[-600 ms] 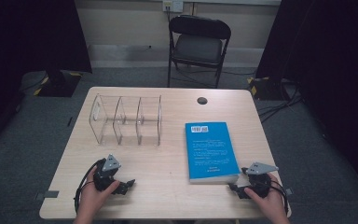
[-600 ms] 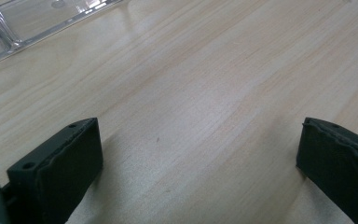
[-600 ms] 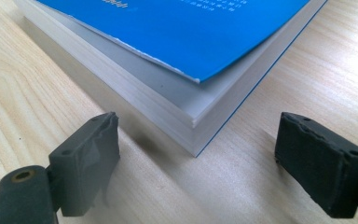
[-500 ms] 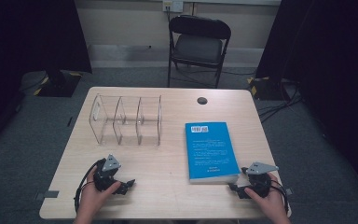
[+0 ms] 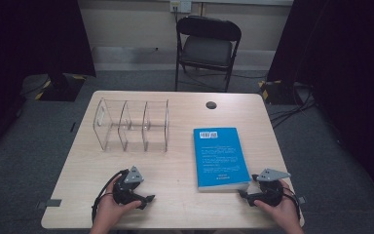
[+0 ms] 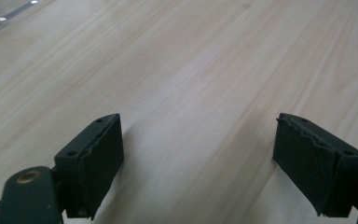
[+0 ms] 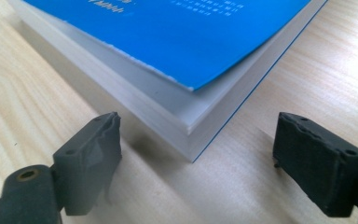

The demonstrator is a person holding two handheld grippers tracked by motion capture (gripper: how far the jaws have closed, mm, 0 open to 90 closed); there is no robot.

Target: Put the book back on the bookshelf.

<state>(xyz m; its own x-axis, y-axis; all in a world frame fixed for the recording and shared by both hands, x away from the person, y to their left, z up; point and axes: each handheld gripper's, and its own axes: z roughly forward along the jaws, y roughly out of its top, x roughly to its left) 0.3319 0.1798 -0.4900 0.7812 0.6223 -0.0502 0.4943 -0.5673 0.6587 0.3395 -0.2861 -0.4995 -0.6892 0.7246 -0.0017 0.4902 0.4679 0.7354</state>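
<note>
Book [image 7: 177, 42] cut off at top edge — cover txt blurred.

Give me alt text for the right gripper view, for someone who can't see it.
The near corner of a thick blue-covered paperback book lies flat on the pale wooden table, just ahead of the open right gripper. Its two black jaws stand wide apart with nothing between them, not touching the book.

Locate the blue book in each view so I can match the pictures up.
High view: the blue book lies flat right of centre on the table, its near right corner just ahead of the right gripper.
Left gripper view: the book is not in it; bare tabletop lies beyond the open jaws.
Right gripper view: the book's corner points between the open jaws.
Shared landmark: the light wood-grain tabletop.
</note>
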